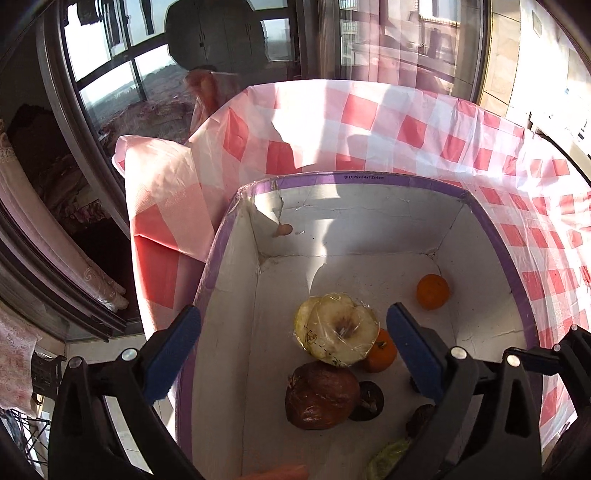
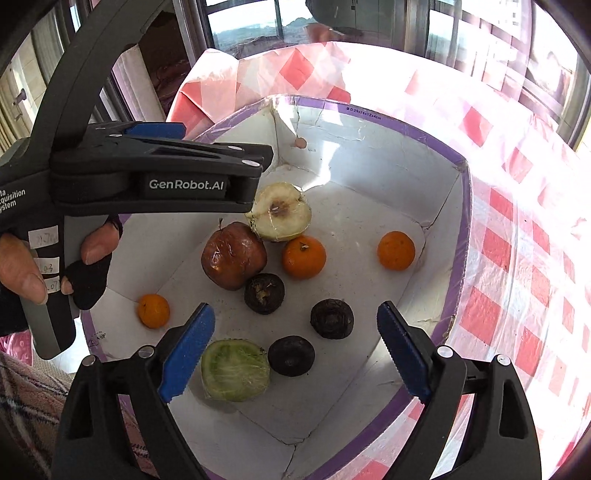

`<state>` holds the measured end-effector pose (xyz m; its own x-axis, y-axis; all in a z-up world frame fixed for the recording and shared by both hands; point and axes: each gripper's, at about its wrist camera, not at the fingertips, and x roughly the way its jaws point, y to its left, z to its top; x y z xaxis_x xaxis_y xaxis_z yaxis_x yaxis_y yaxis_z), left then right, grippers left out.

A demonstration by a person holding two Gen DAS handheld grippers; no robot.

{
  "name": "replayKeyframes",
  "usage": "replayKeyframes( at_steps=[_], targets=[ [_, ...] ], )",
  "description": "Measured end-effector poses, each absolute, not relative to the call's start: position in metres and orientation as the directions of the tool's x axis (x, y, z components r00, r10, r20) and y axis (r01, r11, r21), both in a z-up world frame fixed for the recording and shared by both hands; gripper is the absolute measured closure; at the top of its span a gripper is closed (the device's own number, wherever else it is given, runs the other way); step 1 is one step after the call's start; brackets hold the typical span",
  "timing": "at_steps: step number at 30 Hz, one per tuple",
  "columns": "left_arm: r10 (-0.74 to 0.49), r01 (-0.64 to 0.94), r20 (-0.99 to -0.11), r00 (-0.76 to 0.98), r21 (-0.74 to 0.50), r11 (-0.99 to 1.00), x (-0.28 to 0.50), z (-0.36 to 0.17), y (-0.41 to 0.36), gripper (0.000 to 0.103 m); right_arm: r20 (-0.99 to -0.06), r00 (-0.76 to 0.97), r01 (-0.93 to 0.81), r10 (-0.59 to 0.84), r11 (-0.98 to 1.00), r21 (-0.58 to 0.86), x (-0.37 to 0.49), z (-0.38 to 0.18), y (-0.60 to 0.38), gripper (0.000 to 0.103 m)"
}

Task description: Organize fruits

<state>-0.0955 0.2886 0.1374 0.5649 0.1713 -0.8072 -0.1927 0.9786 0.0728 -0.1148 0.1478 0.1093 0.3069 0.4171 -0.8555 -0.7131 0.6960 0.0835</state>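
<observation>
A white box with a purple rim [image 2: 458, 236] holds the fruit. In it lie a wrapped pale apple half [image 2: 282, 212], a brown shrivelled apple [image 2: 232, 254], three oranges [image 2: 303, 257], three dark round fruits [image 2: 331, 318] and a wrapped green half fruit [image 2: 235, 370]. My left gripper [image 1: 291, 343] is open and empty, hovering over the box's left side above the apple half [image 1: 338, 338] and brown apple [image 1: 320, 395]. It also shows in the right wrist view [image 2: 177, 162]. My right gripper [image 2: 295, 347] is open and empty above the box's near part, over the dark fruits.
The box [image 1: 515, 266] stands on a table with a red and white checked cloth [image 1: 406, 122]. Windows [image 1: 110, 66] and a dark chair back [image 1: 218, 33] lie beyond the table's far edge. A folded cloth corner [image 1: 162, 192] hangs at the left.
</observation>
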Motion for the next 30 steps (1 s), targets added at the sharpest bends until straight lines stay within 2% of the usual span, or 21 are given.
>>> replayKeyframes(
  at_steps=[7, 30],
  targets=[
    [0.116, -0.135, -0.863, 0.491, 0.056, 0.989, -0.107, 0.111, 0.281, 0.002, -0.872, 0.294, -0.709, 0.39, 0.702, 0.075, -0.119, 0.102, 0.149, 0.016],
    [0.066, -0.101, -0.872, 0.485, 0.019, 0.995, -0.109, 0.108, 0.28, 0.002, -0.872, 0.324, -0.689, 0.366, 0.723, 0.047, -0.115, 0.096, 0.146, 0.016]
  ],
)
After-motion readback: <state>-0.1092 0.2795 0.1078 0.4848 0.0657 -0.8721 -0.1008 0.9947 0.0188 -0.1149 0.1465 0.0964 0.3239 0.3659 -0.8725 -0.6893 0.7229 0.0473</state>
